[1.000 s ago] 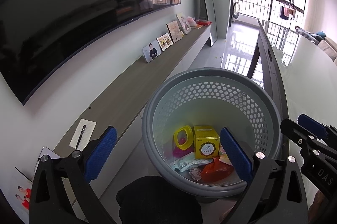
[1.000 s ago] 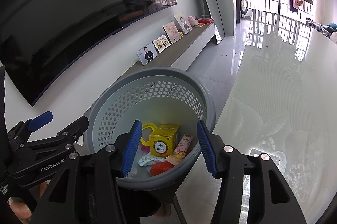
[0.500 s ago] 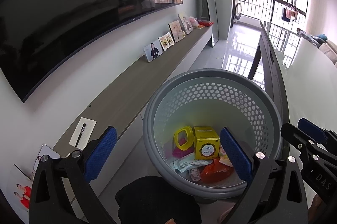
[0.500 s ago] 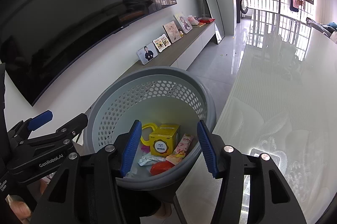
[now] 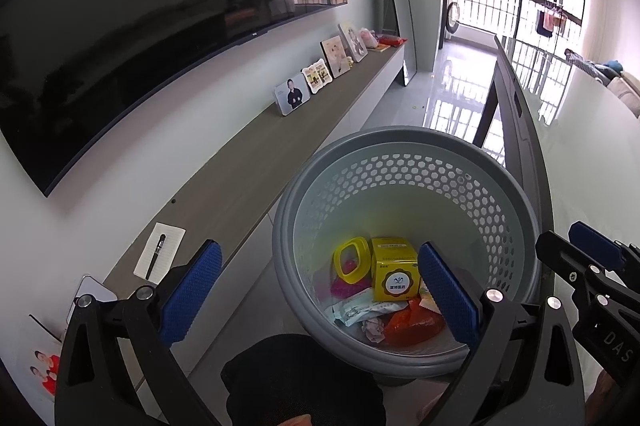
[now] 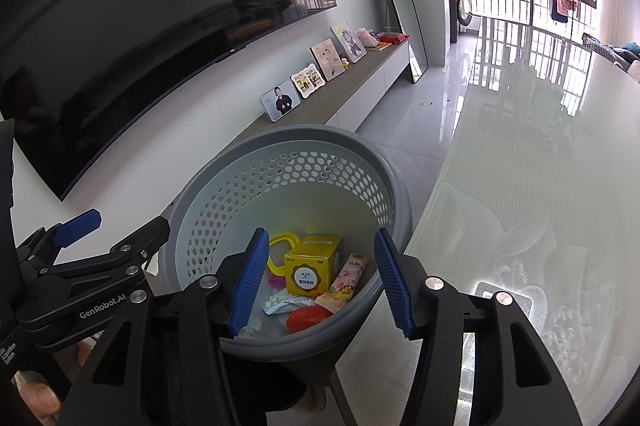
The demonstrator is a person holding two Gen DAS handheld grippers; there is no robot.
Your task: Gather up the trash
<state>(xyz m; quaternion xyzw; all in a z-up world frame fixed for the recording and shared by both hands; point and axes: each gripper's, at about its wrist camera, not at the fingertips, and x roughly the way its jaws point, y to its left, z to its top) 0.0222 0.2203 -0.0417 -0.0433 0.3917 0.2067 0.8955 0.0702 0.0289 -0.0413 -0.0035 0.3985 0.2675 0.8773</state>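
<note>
Looking down into the grey perforated basket (image 5: 404,153), I see the trash already inside: a yellow box (image 5: 394,274) with a round white-and-blue logo, its print too small for me to read, a yellow ring-shaped piece (image 5: 351,262), a pink snack packet (image 6: 350,274), a red wrapper (image 5: 412,322) and crumpled white wrappers (image 5: 356,310). The basket stands just beside the glossy white worktop (image 6: 540,185). My left gripper (image 5: 316,294) has its fingers wide apart, empty; my right gripper (image 6: 320,282) has its fingers apart too, gripping nothing. "GenRobot.AI" reads on the left gripper's body. Beyond are a low shelf (image 5: 248,161) with photo frames (image 5: 292,97), a notepad with a pen (image 5: 159,254), a dark television (image 5: 120,25) and a leaning mirror (image 5: 394,17).
</note>
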